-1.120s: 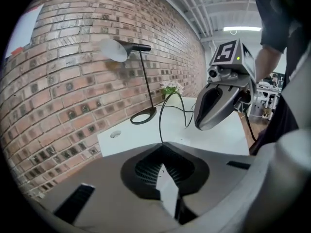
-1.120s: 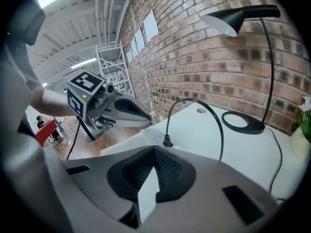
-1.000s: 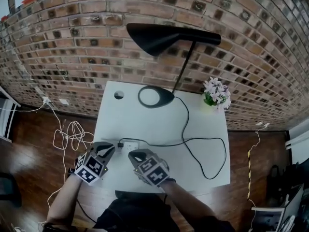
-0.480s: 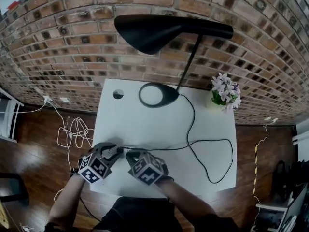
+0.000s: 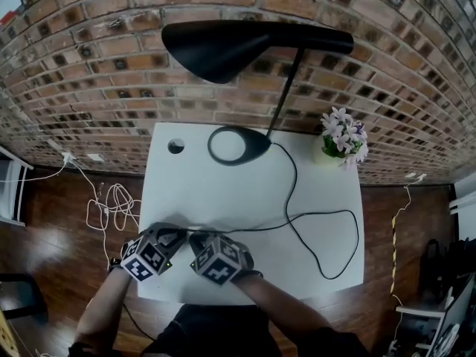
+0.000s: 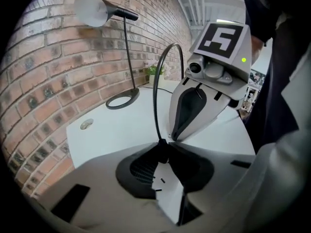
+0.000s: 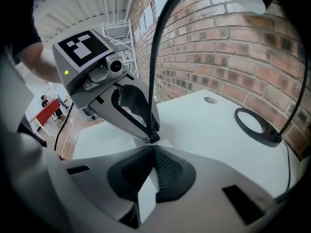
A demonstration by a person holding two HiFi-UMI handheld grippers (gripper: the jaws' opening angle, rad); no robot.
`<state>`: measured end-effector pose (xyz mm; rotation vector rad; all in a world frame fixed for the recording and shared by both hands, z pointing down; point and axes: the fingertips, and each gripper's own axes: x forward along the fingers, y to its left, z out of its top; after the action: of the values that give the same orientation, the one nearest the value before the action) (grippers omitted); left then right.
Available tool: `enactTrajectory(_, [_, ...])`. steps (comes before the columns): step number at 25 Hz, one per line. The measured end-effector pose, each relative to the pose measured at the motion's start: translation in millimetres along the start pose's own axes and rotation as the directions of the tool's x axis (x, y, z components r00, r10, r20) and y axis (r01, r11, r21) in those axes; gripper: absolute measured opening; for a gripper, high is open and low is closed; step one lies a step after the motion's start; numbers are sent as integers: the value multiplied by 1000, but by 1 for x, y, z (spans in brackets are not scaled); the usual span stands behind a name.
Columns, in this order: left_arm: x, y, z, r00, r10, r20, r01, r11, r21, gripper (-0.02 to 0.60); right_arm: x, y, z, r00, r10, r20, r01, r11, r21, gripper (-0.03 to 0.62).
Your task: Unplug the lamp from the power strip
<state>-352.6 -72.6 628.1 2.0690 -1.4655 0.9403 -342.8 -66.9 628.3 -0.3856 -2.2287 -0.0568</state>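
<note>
The black lamp [image 5: 245, 50] stands at the back of the white table [image 5: 223, 192]. Its black cord [image 5: 327, 214] loops right and runs back to the front left, where both grippers meet. My left gripper [image 5: 181, 233] has the cord's black plug [image 6: 162, 153] pinched at its fingertips, and its jaws are closing. The white power strip [image 6: 169, 193] shows just below the plug. My right gripper [image 5: 198, 238] faces the left one and is shut on the white power strip [image 7: 146, 198]. In the head view the strip is hidden under the grippers.
A small pot of pale flowers [image 5: 341, 141] stands at the back right by the brick wall. There is a round cable hole [image 5: 175, 146] at the table's back left. White cables [image 5: 111, 207] lie coiled on the wooden floor to the left.
The two grippers have come together over the power strip, which showed between them a second ago and is now covered. The left gripper has moved right onto the plug.
</note>
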Motion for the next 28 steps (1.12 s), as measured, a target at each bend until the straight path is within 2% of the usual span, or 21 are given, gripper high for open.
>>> enactTrajectory(8, [-2, 2, 0, 1000, 11, 23, -9, 996, -90, 80, 3, 3, -2, 998, -10, -64, 10, 1000, -9, 3])
enactTrajectory(12, [-3, 4, 1, 1000, 10, 26, -7, 995, -101, 77, 5, 2, -3, 992, -19, -122, 18, 1000, -4, 3])
enactTrajectory(19, [-5, 5, 12, 998, 49, 49, -42, 989, -145, 74, 4, 0, -2, 995, -10, -102, 11, 1000, 6, 3])
enactTrajectory(26, [-7, 4, 11, 998, 55, 43, -49, 990, -135, 68, 5, 0, -2, 996, 0, -86, 3, 999, 32, 5])
enactTrajectory(28, [-9, 5, 13, 996, 61, 72, -49, 986, -158, 67, 5, 0, -2, 996, 6, -87, -3, 999, 35, 3])
